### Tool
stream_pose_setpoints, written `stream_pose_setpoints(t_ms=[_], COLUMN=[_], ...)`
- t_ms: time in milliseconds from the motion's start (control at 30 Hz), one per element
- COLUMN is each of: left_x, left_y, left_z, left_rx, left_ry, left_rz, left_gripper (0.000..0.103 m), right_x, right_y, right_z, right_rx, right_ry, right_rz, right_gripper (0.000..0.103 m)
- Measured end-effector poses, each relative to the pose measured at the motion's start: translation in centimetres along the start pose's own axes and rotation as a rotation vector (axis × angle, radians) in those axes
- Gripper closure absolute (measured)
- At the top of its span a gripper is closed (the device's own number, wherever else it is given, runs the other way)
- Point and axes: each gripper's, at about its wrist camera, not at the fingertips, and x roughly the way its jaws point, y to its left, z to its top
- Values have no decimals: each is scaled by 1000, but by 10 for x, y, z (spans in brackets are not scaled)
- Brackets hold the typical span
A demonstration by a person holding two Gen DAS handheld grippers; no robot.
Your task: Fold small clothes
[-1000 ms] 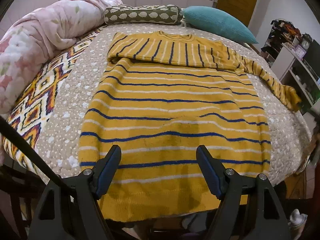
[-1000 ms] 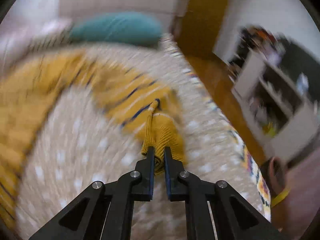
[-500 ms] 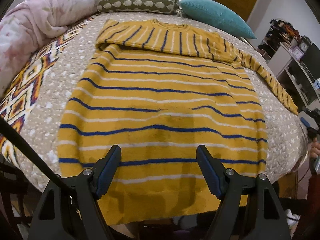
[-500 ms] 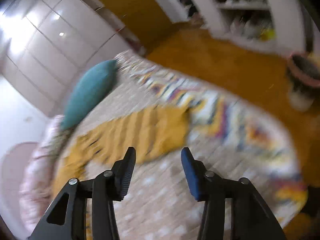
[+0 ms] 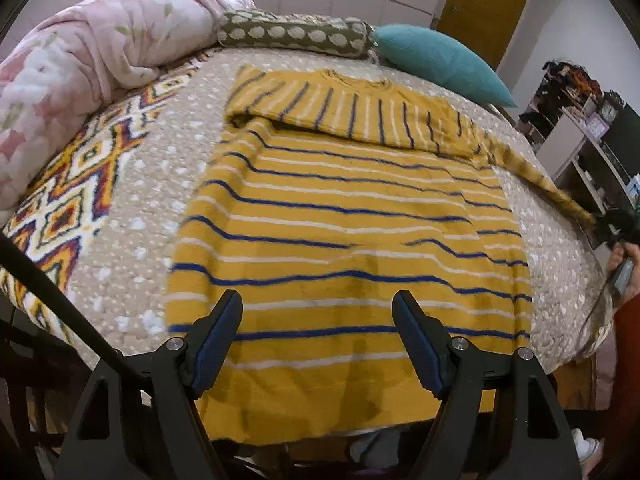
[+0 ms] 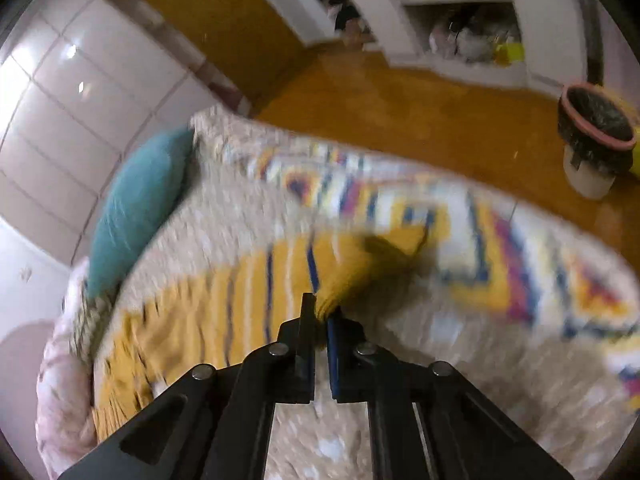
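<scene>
Bedspread first, beige with pale flecks, and on it your sweater [image 5: 344,216] lies flat, hem toward you, neck away. Right gripper [image 6: 320,316] has its jaws pinched tight on the cuff end of the outstretched sleeve [image 6: 248,300]; fabric bunches right at the tips, though this view is smeared. That sleeve runs away from your right tool up and to its left, toward the teal pillow [image 6: 136,208], so its long axis points back at the body. That line is what counts: carry the cuff along it, across the chest. Your right hand is the near one; in the left view it shows only at the far right edge.

Left gripper [image 5: 318,344] hangs wide apart over the hem, nothing between the pads, cloth straight ahead and below. The other sleeve [image 5: 320,108] is already folded over the chest.

Mustard knit, blue and white stripes, soft, slightly rippled. Beyond it sit a bolster [image 5: 296,34] and pink quilt [image 5: 80,60].
</scene>
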Motion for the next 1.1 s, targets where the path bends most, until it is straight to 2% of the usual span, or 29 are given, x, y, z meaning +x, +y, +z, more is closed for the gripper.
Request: stream_pose_setpoints(t_ms=[133, 200, 300, 367, 500, 600, 700, 833, 967, 1100], left_x=[-4, -5, -8, -10, -17, -21, -25, -28, -29, -26], left_y=[22, 31, 45, 52, 68, 81, 98, 120, 141, 155], left_z=[4, 4, 2, 1, -2, -5, -10, -18, -26, -30], left_rx=[-49, -73, -90, -93, -106, -119, -136, -164, -196, -228], left_ry=[-20, -25, -40, -51, -74, -86, -99, -110, -110, -106], left_rz=[-6, -11, -10, -4, 5, 17, 39, 67, 78, 76], left_gripper=[27, 27, 27, 27, 27, 27, 27, 27, 27, 27], right_x=[-32, -36, -38, -42, -26, -5, 22, 62, 94, 102], right_y=[17, 41, 99, 138, 236, 315, 373, 427, 459, 480], right_z=[37, 50, 46, 29, -33, -110, -184, -267, -322, -358], right_rx=[-11, -44, -178, -262, -460, -616, -725, -812, -868, -926], right_ry=[-131, -142, -150, -129, -49, 46, 145, 260, 329, 353], right_rz=[-112, -122, -118, -74, 53, 161, 242, 278, 282, 275], right_gripper=[98, 98, 98, 98, 98, 98, 98, 98, 98, 98])
